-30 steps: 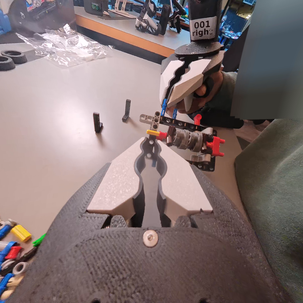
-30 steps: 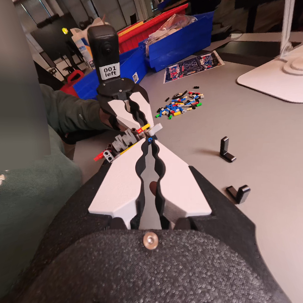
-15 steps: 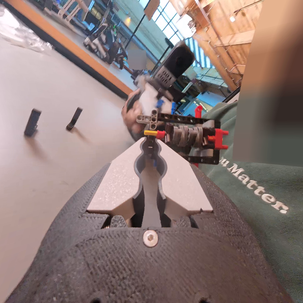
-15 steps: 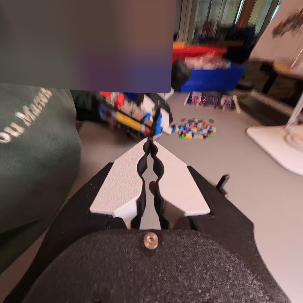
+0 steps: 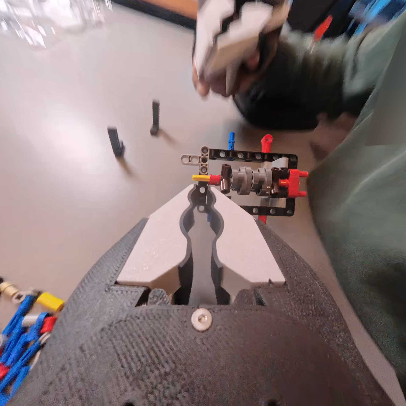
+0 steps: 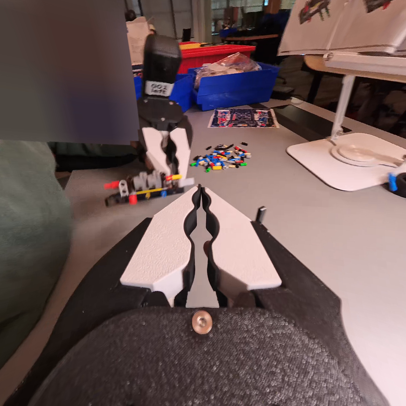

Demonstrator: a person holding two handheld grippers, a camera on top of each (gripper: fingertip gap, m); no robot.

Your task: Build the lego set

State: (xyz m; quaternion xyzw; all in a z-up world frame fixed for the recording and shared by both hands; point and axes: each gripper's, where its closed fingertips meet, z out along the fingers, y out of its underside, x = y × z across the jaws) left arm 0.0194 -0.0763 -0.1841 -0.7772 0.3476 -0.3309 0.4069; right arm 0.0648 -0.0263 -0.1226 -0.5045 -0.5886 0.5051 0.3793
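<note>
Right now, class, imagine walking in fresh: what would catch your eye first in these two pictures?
First, the half-built lego frame, black with grey gears and red and yellow pins, clamped at its left end by the left gripper. Next, the bright pile of loose pieces on the grey table, beyond the shut, empty right gripper.

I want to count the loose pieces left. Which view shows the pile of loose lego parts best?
The right wrist view: the whole pile of loose lego parts lies unobstructed on the table. The left wrist view catches only its blurred edge at the lower left corner.
</note>
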